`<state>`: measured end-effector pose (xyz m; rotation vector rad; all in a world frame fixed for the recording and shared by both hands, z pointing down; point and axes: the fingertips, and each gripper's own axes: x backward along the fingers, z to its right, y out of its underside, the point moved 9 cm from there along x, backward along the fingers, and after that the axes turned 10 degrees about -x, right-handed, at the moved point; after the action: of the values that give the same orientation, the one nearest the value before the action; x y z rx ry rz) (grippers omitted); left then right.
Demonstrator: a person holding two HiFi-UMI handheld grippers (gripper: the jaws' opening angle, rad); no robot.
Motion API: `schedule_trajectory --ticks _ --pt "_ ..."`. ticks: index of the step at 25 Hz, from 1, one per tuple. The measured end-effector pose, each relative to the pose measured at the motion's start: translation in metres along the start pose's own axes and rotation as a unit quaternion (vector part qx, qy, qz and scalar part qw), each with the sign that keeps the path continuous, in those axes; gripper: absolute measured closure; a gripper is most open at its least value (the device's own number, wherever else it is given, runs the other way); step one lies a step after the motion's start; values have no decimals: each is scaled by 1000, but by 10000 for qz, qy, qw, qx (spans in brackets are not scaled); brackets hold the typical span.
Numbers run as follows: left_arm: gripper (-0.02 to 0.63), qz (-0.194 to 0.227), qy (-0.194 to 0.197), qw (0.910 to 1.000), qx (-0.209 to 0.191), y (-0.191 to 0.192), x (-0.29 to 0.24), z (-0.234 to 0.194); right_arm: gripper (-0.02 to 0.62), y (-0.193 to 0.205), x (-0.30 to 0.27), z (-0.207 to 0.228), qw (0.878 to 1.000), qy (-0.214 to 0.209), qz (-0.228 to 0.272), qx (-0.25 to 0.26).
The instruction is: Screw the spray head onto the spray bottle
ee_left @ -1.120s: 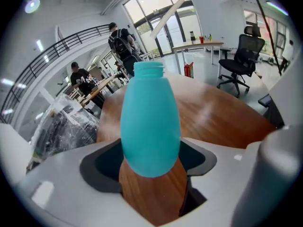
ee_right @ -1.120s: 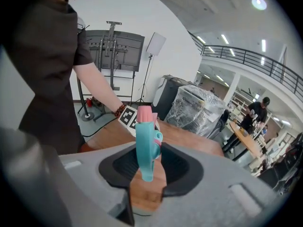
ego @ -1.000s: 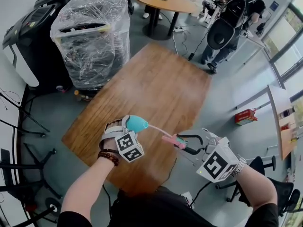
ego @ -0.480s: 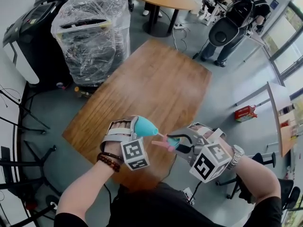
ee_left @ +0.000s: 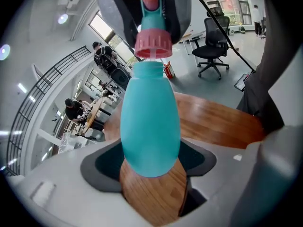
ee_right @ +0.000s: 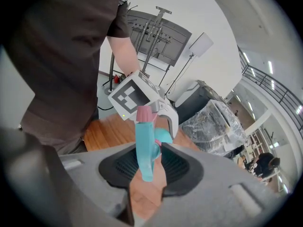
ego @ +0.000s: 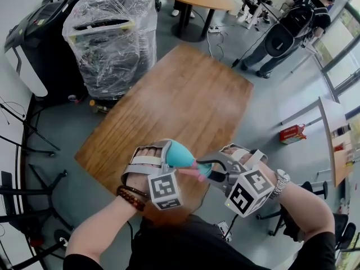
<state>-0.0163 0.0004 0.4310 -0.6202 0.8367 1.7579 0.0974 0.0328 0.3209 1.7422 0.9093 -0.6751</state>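
Teal spray bottle (ee_left: 150, 117) sits clamped between the left gripper's (ee_left: 151, 163) jaws. The gap has closed: the right gripper (ee_right: 150, 168), clamped on the spray head (ee_right: 143, 143), has brought its pink collar (ee_left: 152, 44) just over the bottle's neck. Not seated yet, so threading looks next.

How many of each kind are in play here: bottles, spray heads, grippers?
spray bottle: 1
spray head: 1
grippers: 2 (left gripper, right gripper)
Total: 4
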Motion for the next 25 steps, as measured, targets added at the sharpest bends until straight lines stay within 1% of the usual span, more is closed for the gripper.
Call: schedule_trajectory --ticks 15,21,25 --pt "225 -16 -35 9999 -132 -8 9 -1 479 -3 5 -3 9997 -40 -4 237" --pt "225 -10 2 9999 -111 -8 9 -1 479 -2 4 -4 9989 27 -38 475" --pt "225 65 85 9999 -43 -8 9 1 479 -3 2 -6 9977 87 -74 671"
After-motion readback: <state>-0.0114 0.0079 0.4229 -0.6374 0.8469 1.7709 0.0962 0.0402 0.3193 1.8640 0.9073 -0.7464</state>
